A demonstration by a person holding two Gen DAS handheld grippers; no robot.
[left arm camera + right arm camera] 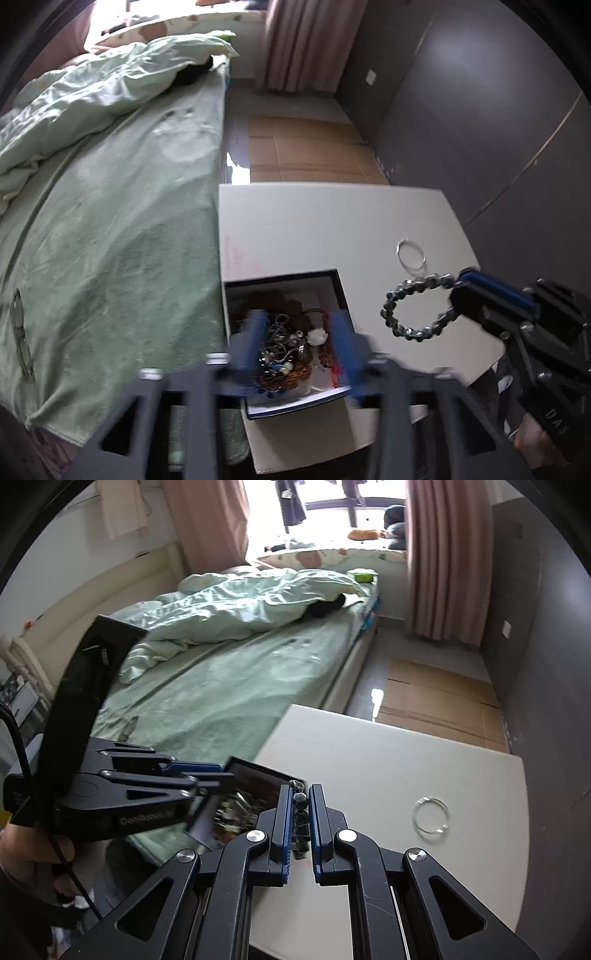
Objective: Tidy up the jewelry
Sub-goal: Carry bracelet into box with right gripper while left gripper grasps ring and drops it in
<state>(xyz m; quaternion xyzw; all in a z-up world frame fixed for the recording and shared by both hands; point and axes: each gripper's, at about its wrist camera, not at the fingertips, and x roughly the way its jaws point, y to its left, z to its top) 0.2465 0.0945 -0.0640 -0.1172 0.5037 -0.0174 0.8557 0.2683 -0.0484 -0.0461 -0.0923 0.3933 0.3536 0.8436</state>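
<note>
The bead bracelet (413,308) looks glossy, glass-like. A thin bangle (410,254) gleams like polished metal on the smooth, matt white table (314,229). Far left, the green bedsheet (122,240) is nubbly cloth; the floor cardboard (303,147) is matt.

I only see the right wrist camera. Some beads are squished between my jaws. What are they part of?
Observer: A whole beaded bracelet. It hangs as a full loop from the right gripper, over the white table.
Operator: What's inside the box? It's blurry for me.
Observer: The box holds a tangled heap of chains and beads, with a small white flower-shaped piece among them.
Operator: Is the other gripper holding anything?
Observer: No. The left gripper has its jaws open over the box, with nothing pinched between them.
</note>
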